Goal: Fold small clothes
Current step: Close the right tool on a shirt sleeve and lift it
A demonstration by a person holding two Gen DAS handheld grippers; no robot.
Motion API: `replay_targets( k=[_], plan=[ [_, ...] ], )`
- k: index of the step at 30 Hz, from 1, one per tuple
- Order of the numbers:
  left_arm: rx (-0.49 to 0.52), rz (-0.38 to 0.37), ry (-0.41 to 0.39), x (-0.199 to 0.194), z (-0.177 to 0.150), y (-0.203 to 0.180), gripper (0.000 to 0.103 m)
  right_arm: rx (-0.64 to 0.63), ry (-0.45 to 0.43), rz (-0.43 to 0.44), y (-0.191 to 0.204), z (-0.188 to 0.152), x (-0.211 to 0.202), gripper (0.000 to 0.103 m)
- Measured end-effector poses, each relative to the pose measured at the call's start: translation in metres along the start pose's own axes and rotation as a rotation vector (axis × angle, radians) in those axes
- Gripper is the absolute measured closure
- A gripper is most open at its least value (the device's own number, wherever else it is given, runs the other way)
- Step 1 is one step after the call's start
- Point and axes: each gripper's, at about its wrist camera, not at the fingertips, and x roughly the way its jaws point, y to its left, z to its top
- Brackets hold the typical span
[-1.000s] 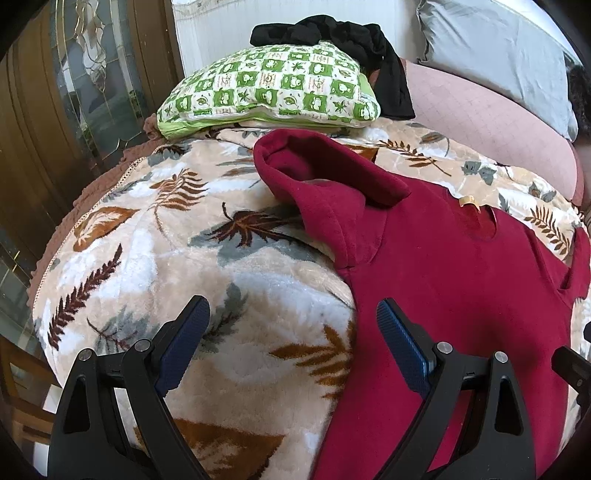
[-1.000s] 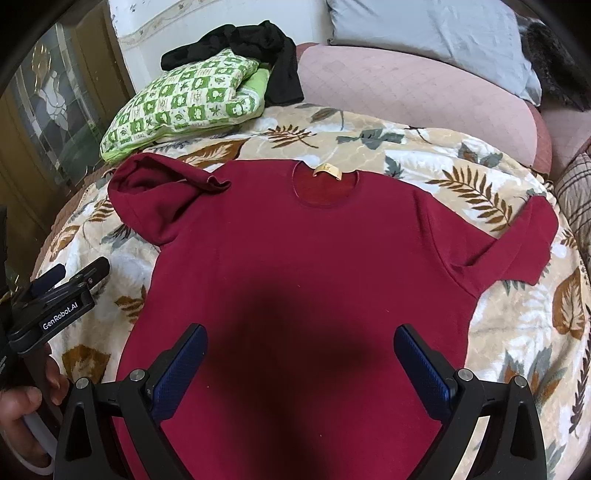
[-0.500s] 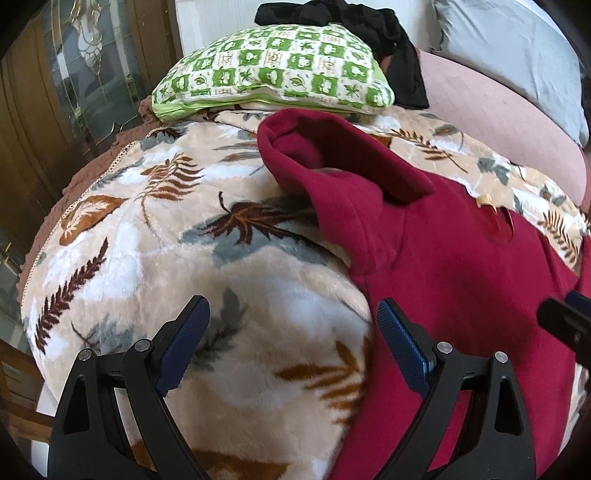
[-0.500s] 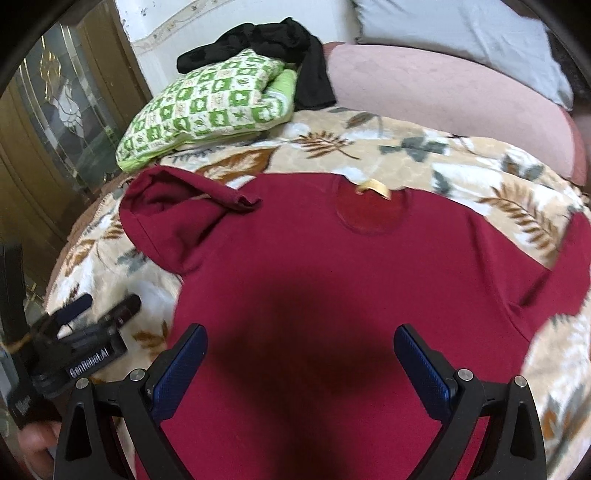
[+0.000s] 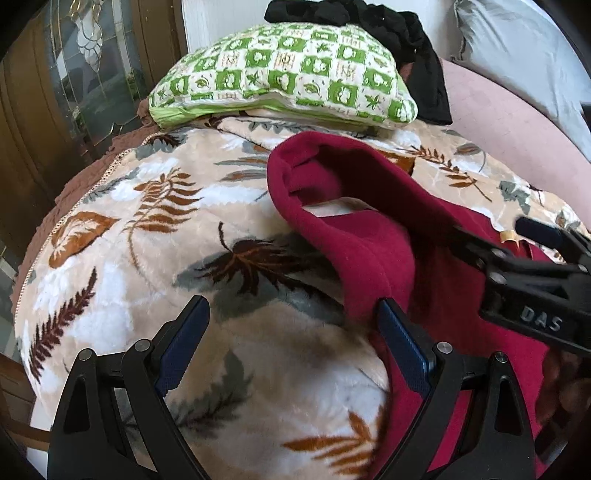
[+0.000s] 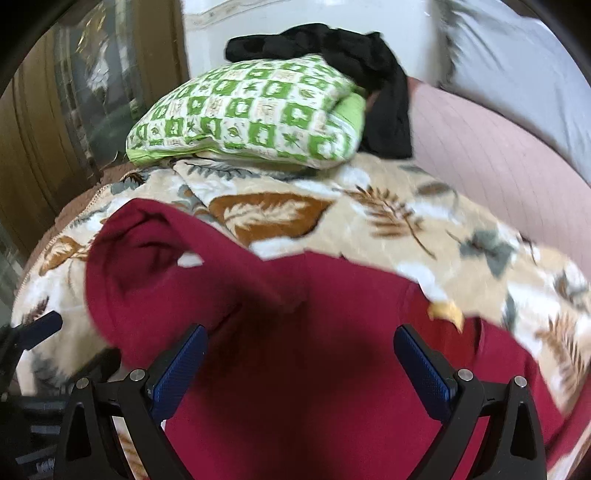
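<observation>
A dark red T-shirt point(image 5: 454, 280) lies front-up on a leaf-print blanket point(image 5: 155, 266); its left sleeve point(image 5: 332, 184) is bunched and folded over. In the right wrist view the shirt point(image 6: 314, 350) fills the lower half, the sleeve point(image 6: 147, 251) at left, a yellow neck label point(image 6: 448, 312) at right. My left gripper point(image 5: 293, 338) is open, hovering over the blanket at the shirt's left edge below the sleeve. My right gripper point(image 6: 297, 363) is open above the shirt near the left shoulder; it also shows in the left wrist view point(image 5: 532, 254).
A green checked pillow point(image 5: 284, 77) with a black garment point(image 5: 399, 33) on it lies at the bed's head. A pink cushion point(image 6: 487, 155) and grey pillow point(image 6: 517, 55) are at back right. A glass-panelled wooden door point(image 5: 74, 85) stands left of the bed.
Both grippers moved forward and left toward the bunched sleeve. The right gripper now reaches into the left wrist view. Both stay open.
</observation>
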Motion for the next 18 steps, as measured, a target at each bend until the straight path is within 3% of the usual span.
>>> replay_targets(
  k=[1,3,4,5,9,13,18],
  plan=[
    [-0.002,0.000,0.004,0.003,0.001,0.000,0.010,-0.021,-0.011,0.009,0.003,0.001,-0.001,0.007],
    [-0.002,0.009,0.011,0.010,0.002,-0.001,0.010,-0.061,0.001,0.002,0.000,0.014,0.024,0.033],
    [-0.001,0.016,0.014,0.013,0.003,-0.001,0.010,-0.074,0.025,0.011,-0.006,0.022,0.044,0.068],
    [-0.001,0.026,0.021,0.017,0.003,-0.001,0.010,-0.071,0.050,0.017,-0.010,0.024,0.047,0.089],
    [-0.011,0.048,0.036,0.027,0.004,0.002,0.010,-0.038,-0.052,0.032,-0.022,0.024,0.021,0.094],
    [-0.009,0.070,0.047,0.029,0.002,0.001,0.010,-0.039,-0.200,-0.089,-0.022,0.031,-0.050,0.094],
    [-0.019,0.038,0.027,0.011,-0.002,0.003,0.010,-0.087,-0.346,-0.227,-0.041,0.007,-0.127,0.096]
  ],
)
